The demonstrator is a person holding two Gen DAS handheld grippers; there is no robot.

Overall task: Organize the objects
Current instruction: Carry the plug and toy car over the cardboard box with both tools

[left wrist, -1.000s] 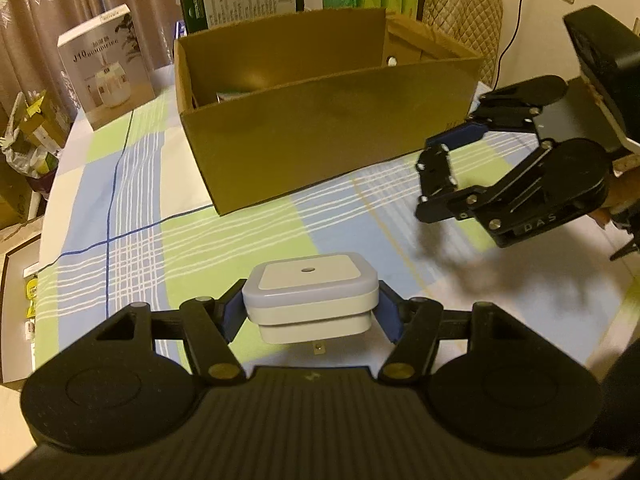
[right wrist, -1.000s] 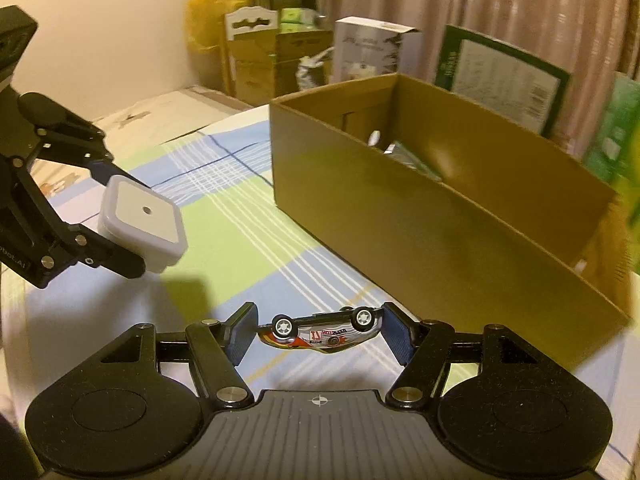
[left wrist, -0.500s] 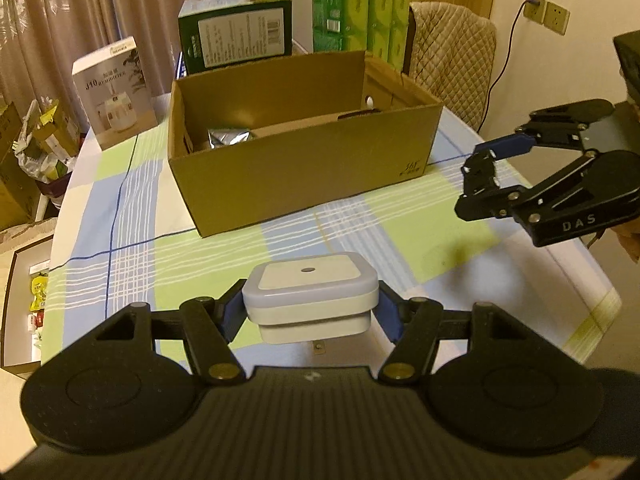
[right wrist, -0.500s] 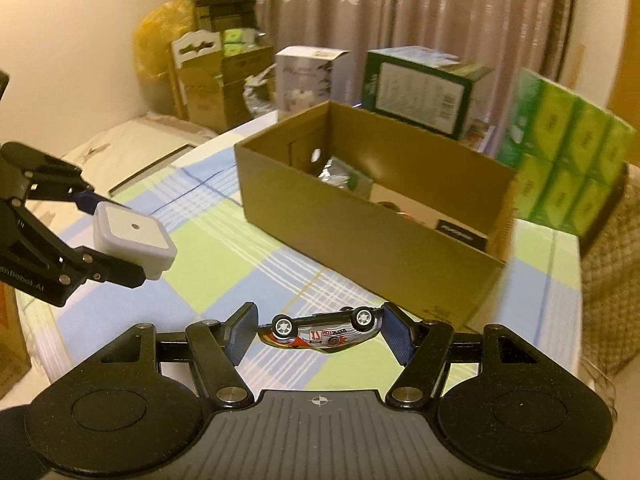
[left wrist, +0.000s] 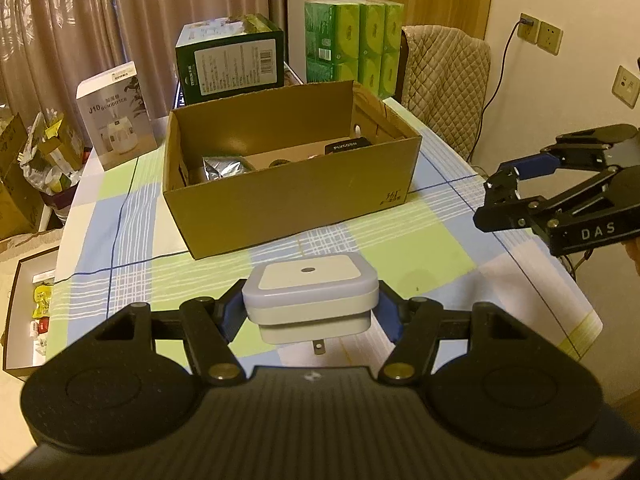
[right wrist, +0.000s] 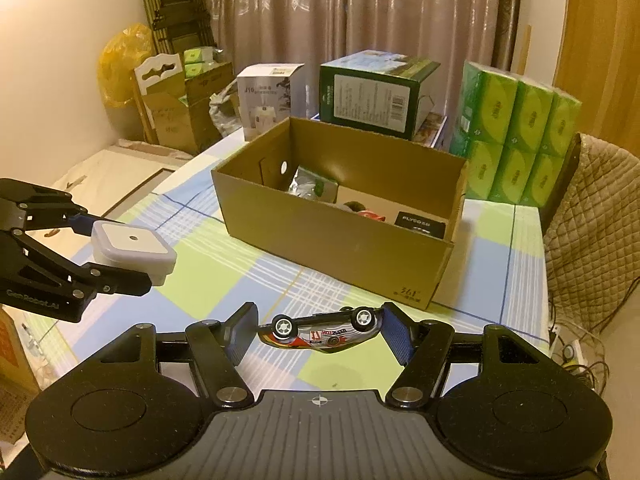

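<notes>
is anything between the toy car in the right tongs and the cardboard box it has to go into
Nothing visible does. The toy car hangs over bare tablecloth, and the cardboard box is open-topped. Only the box's near wall must be cleared.

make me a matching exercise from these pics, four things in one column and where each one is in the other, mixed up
Things:
1. white plug-in night light
2. toy car
3. silver foil pouch
4. green tissue packs

Places:
a. inside the cardboard box
b. gripped upside down in the right tool
c. stacked on the table behind the box
d. gripped in the left tool

Pairs: 1-d, 2-b, 3-a, 4-c
</notes>
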